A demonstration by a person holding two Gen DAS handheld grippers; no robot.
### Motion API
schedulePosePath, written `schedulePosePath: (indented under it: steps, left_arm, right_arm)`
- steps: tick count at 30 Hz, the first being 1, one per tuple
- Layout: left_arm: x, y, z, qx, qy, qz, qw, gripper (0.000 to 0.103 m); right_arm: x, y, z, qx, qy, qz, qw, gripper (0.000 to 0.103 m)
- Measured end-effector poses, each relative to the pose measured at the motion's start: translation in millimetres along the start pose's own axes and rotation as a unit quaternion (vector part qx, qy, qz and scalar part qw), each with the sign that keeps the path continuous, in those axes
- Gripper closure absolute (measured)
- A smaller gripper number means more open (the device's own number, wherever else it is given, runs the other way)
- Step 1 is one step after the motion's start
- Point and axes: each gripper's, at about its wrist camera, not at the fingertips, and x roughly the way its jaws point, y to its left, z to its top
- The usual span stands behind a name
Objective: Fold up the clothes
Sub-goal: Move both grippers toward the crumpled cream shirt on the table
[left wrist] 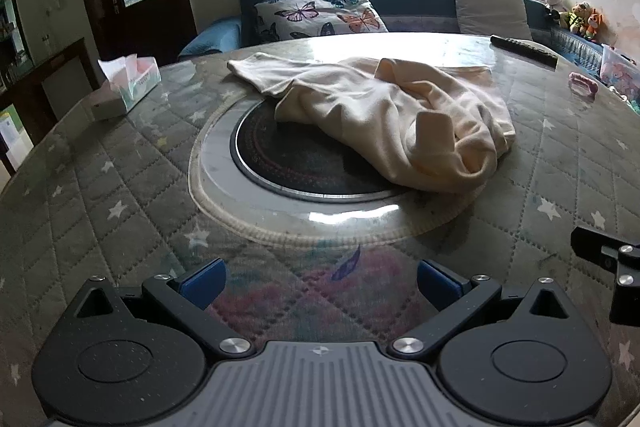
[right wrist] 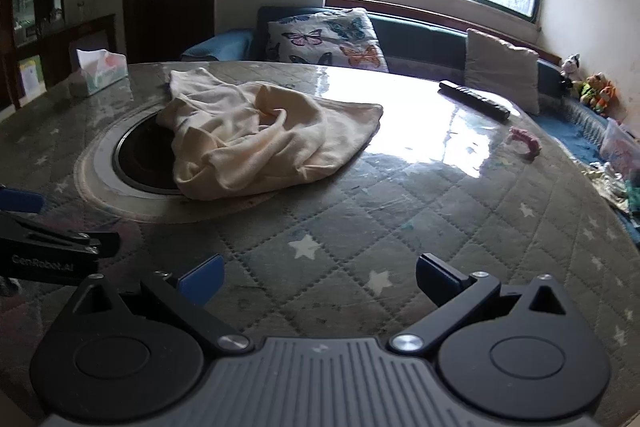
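Cream garment lies crumpled mid-tabletop, partly draped over the dark round inset plate; unfolded, no edges aligned. Left gripper and right gripper both hover near the front edge, jaws spread, holding nothing, well apart from the cloth, likely staged for a first reach. Tissue box sits far left, remote control and pink ring-shaped item to the right; none touch the garment. The bunched folds will need spreading first.
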Motion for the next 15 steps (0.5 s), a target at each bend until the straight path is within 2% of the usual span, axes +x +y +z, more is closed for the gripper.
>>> schedulePosePath:
  steps: [8,15]
  left_arm:
    - [0,-5,15,-0.008,-0.009,0.008,0.9999,0.000]
    - [2,-6,22,-0.010,-0.012,0.012,0.9998,0.000]
  right_arm:
    - [-2,-9,15,0.002,-0.019,-0.067,0.998,0.000]
    - [-2,-15,25,0.000,-0.028,-0.093,0.995,0.000]
